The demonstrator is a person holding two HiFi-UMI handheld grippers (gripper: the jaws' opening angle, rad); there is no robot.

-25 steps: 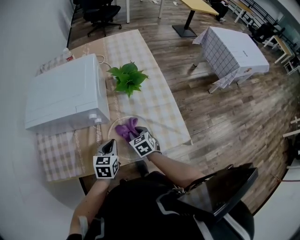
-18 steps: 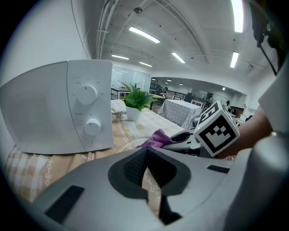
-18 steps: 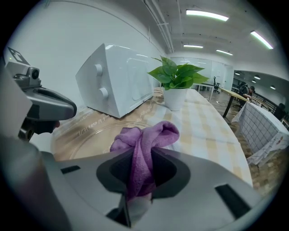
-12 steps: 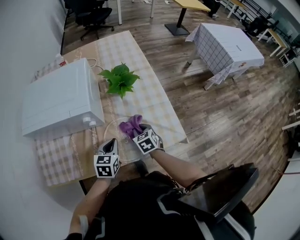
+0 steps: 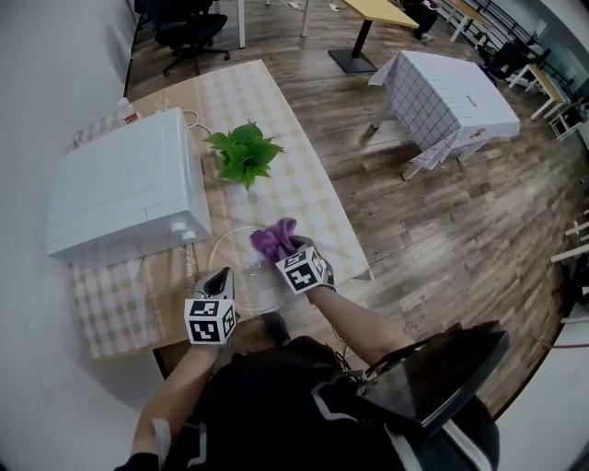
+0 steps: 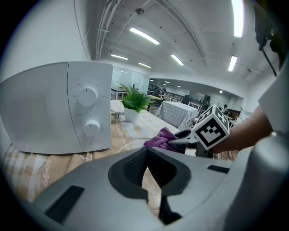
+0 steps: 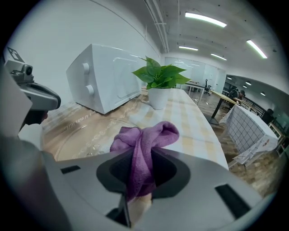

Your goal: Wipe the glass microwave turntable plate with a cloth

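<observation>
- One glass turntable plate (image 5: 219, 246) lies flat on the tabletop (image 5: 296, 175), just beside the dial corner of the single white microwave (image 5: 124, 184).
- One purple cloth (image 7: 145, 136), bunched into a wad, sits over the plate's edge farthest from the microwave.
- Two tongs are in view. The right tongs (image 7: 141, 157) are clamped on the cloth, which bulges out past the tips.
- The left tongs (image 6: 145, 155) have their jaws together with nothing seen between them. They sit at the plate's near rim, closer to the microwave than the right pair.
- Two round dials (image 6: 87, 96), one above the other, mark the microwave's front panel.
- One potted green plant (image 5: 245, 153) stands beside the microwave's door side, beyond the plate.
- The tabletop wears a pale checked covering, with a beige patterned strip running along the microwave's front.
- The room has a wooden plank floor (image 5: 414, 230) and a white wall behind the microwave. Well away from the microwave stand a second table draped in checked fabric (image 5: 451, 97) and one black office chair (image 5: 184, 23). Strip lights run along the ceiling.
</observation>
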